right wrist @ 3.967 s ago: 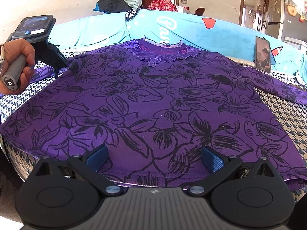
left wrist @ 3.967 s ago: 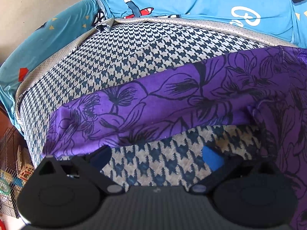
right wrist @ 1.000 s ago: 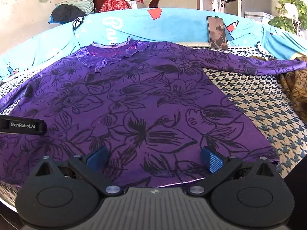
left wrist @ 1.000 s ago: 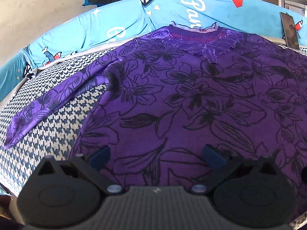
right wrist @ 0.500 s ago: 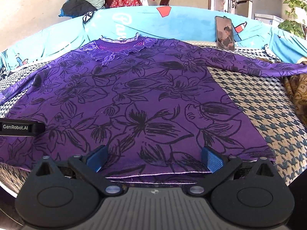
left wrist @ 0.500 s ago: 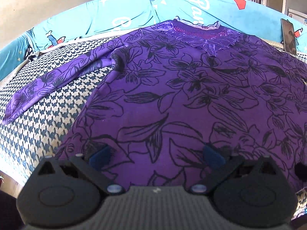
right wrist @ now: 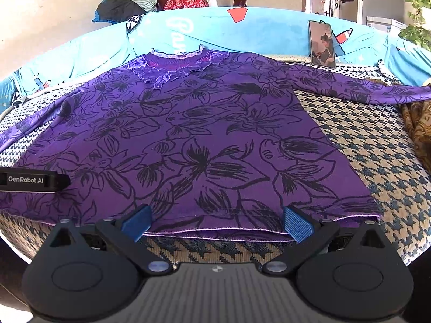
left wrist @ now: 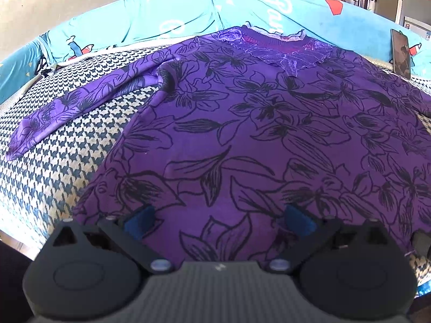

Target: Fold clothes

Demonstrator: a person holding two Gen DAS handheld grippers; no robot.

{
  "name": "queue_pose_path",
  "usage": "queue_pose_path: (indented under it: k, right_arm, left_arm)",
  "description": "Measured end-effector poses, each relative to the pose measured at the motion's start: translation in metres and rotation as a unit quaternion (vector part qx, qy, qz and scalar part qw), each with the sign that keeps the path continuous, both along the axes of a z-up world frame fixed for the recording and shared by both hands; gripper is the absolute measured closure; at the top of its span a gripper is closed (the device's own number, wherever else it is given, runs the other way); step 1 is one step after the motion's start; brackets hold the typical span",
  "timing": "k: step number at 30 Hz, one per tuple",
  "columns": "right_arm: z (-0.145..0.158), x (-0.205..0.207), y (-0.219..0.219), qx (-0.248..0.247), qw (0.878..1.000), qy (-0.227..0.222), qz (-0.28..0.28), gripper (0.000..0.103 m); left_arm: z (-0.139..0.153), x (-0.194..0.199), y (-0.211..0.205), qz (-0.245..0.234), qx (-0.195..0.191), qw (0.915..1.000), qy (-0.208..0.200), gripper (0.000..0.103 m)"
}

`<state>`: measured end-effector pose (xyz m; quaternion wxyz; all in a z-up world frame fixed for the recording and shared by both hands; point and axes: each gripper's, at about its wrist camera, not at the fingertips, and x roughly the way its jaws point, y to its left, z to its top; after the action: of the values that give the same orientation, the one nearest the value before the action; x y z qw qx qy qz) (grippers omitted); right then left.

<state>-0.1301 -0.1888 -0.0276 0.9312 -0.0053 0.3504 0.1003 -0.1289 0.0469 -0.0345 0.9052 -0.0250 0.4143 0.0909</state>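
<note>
A long-sleeved purple top printed with black outlined flowers (right wrist: 204,134) lies spread flat and face up, unfolded, its lilac ruffled neckline (right wrist: 175,64) at the far end and its straight hem (right wrist: 215,228) nearest. Both sleeves stretch outward to either side, the left one (left wrist: 80,99) angled slightly toward the hem. The fabric looks smooth, though fine creases may be lost to the fisheye blur.

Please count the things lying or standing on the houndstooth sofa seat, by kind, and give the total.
Purple floral top: 1
Brown patterned cloth, at the right edge: 1
Phone, standing against the blue backrest: 1
Total: 3
</note>
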Motion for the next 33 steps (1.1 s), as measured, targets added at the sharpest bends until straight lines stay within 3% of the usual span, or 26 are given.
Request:
queue_pose_path:
  k: [3,9,15,19,24,33]
  right_arm:
    - [0.007,-0.002,-0.013,0.035,0.999,-0.013,-0.022,0.0]
    - [0.011,0.011,-0.024,0.054,0.996,-0.013,-0.071,0.0]
    - [0.016,0.028,-0.01,0.023,0.996,-0.053,-0.074,0.0]
    - [0.006,0.046,-0.007,0.024,0.995,-0.034,-0.086,0.0]
    - [-0.002,0.041,0.006,-0.024,0.997,-0.033,-0.067,0.0]
    - [0.001,0.032,0.003,-0.013,0.999,-0.004,-0.047,0.0]
  left_arm:
    - [0.005,0.002,-0.004,-0.005,-0.004,0.9998,-0.018,0.0]
    - [0.008,0.02,-0.018,-0.013,-0.009,0.9994,-0.03,0.0]
    - [0.004,0.036,-0.033,-0.019,-0.002,0.9994,-0.029,0.0]
    - [-0.003,0.043,-0.038,-0.016,0.014,0.9997,-0.014,0.0]
    - [-0.009,0.033,-0.037,-0.013,0.009,0.9998,-0.016,0.0]
    - [-0.01,0.022,-0.039,-0.015,0.015,0.9997,-0.011,0.0]
